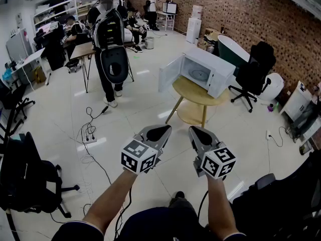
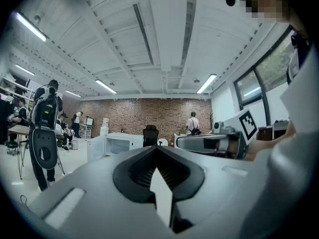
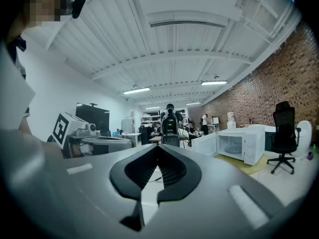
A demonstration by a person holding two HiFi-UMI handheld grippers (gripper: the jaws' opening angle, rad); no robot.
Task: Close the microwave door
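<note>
A white microwave (image 1: pixel 209 72) stands on a round wooden table (image 1: pixel 192 91) a few steps ahead, its door (image 1: pixel 170 74) swung wide open to the left. Both grippers are held close to the body, well short of it. My left gripper (image 1: pixel 160 130) and right gripper (image 1: pixel 195 130) hang side by side above the floor, each with jaws shut and nothing between them. In the left gripper view the microwave (image 2: pixel 117 144) shows small beyond the left gripper (image 2: pixel 157 148). The right gripper view has the microwave (image 3: pixel 240 145) to the right of the right gripper (image 3: pixel 159 146).
A person (image 1: pixel 110 39) wearing bulky gear stands left of the table. A black office chair (image 1: pixel 254 70) sits right of the microwave. Cables and a power strip (image 1: pixel 90 136) trail over the tiled floor at the left. Another black chair (image 1: pixel 25 181) is at my near left.
</note>
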